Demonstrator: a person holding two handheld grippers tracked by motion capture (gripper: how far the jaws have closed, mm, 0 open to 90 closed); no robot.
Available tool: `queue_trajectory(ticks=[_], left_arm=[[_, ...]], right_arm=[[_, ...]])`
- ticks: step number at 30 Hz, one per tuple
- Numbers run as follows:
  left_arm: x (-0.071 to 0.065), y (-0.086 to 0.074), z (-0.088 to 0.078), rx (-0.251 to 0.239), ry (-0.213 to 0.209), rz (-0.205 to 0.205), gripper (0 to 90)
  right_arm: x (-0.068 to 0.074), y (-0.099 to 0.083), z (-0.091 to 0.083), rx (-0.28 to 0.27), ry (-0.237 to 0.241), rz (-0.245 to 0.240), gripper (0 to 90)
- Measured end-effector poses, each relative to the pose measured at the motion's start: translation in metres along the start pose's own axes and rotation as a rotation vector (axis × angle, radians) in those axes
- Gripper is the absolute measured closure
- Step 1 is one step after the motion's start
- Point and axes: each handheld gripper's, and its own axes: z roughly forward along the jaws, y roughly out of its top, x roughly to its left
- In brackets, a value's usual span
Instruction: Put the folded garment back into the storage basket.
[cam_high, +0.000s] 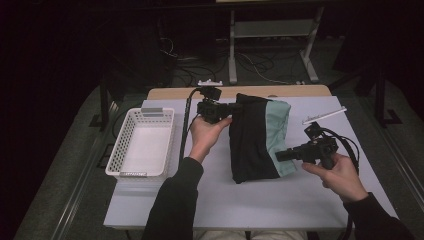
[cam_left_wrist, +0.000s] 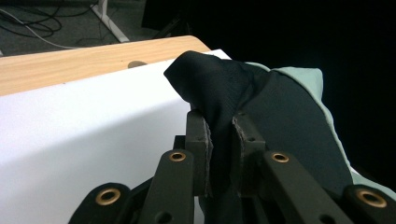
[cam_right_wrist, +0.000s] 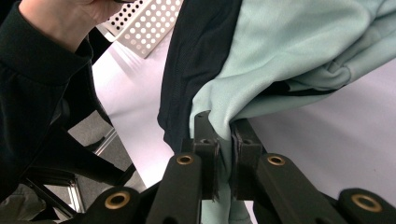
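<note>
A folded garment (cam_high: 257, 137), black with a pale green part, lies in the middle of the white table (cam_high: 280, 205). My left gripper (cam_high: 236, 106) is at its far left corner, shut on a raised fold of the black cloth (cam_left_wrist: 219, 93). At the garment's near right edge my right gripper (cam_high: 278, 156) is shut on the pale green cloth (cam_right_wrist: 289, 51), which bunches between the black pads. Both pinched parts are lifted a little off the table.
A white perforated basket (cam_high: 142, 142) stands at the table's left. A thin white strip (cam_high: 324, 115) lies at the back right. A wooden board edge (cam_high: 240, 91) runs along the table's far side. Cables and a metal stand (cam_high: 272, 30) are on the floor beyond.
</note>
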Motion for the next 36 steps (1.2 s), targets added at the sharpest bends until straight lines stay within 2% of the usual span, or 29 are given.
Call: queue_trajectory(ticks=[19, 33, 36], left_arm=[[0.014, 0.005, -0.030, -0.023, 0.045, -0.007, 78.2], [0.027, 0.005, -0.047, -0.027, 0.060, -0.013, 78.2], [0.032, 0.006, -0.053, -0.034, 0.064, -0.024, 78.2]], right_arm=[[0.017, 0.023, 0.020, -0.002, 0.027, -0.040, 82.0], [0.023, 0.032, 0.037, -0.004, 0.047, -0.036, 82.0], [0.025, 0.035, 0.040, -0.007, 0.055, -0.042, 82.0]])
